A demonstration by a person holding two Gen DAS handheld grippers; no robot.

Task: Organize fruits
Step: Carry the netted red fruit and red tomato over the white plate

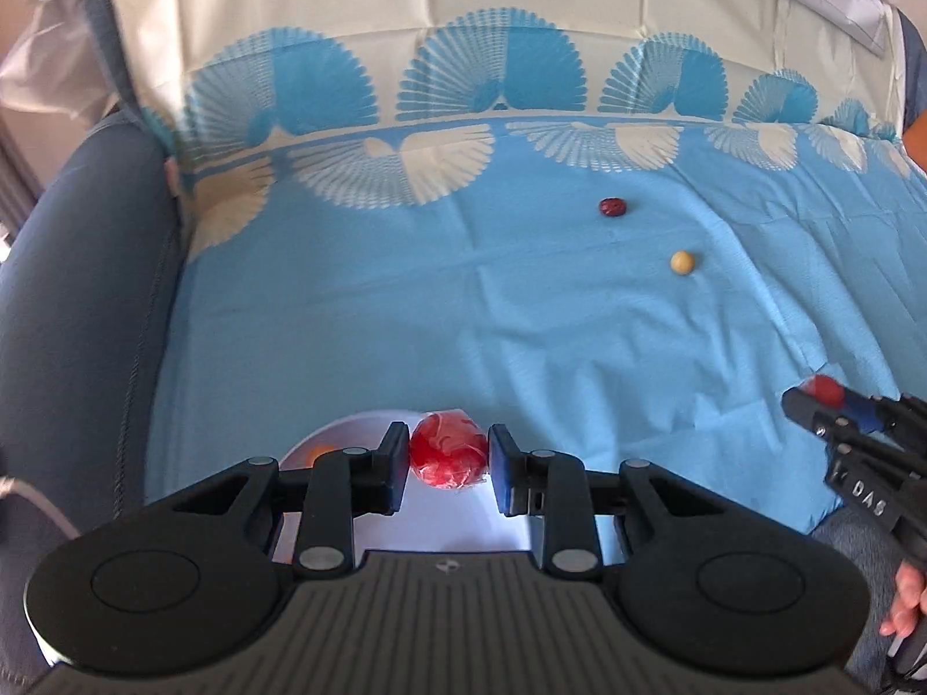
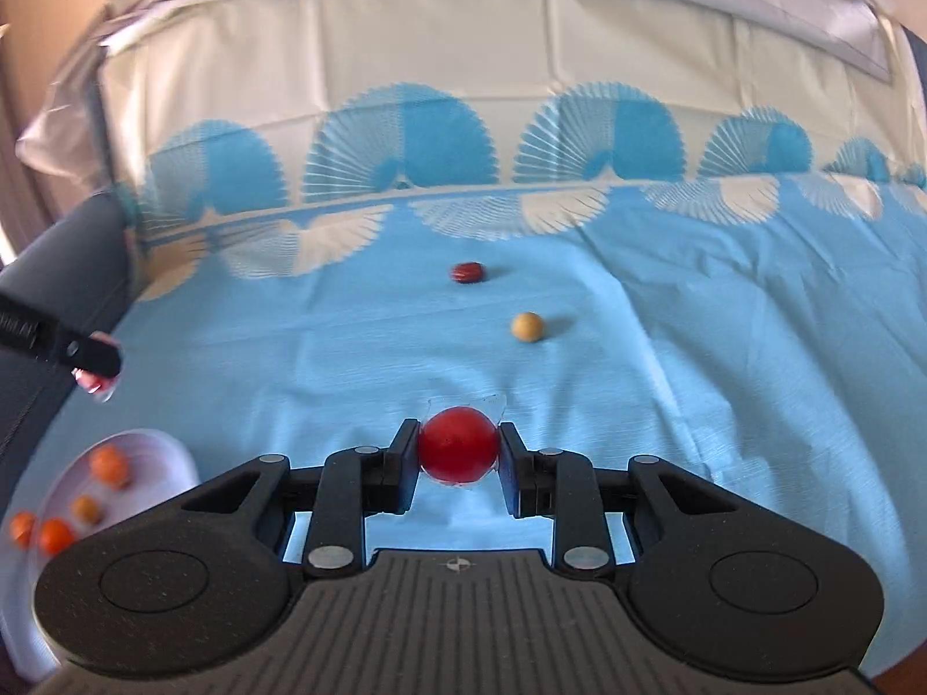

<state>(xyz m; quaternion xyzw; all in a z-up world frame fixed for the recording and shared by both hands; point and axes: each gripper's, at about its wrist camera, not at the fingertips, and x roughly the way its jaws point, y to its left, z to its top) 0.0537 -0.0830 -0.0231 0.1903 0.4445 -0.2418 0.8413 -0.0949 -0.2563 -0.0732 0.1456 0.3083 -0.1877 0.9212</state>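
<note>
Over the white plate (image 1: 347, 428), the left gripper (image 1: 447, 463) clamps a wrapped red fruit (image 1: 447, 456); the right gripper (image 2: 459, 452) pinches a red ball (image 2: 459, 445) above the blue cloth (image 2: 695, 376).

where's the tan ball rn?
Tan ball lies loose on the blue cloth, ahead of the right tongs, just right of and nearer than the dark red fruit.

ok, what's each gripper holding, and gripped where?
Left tongs: wrapped red fruit, pinched across its sides, above the white plate. Right tongs: smooth red fruit, also held across its sides.
</note>
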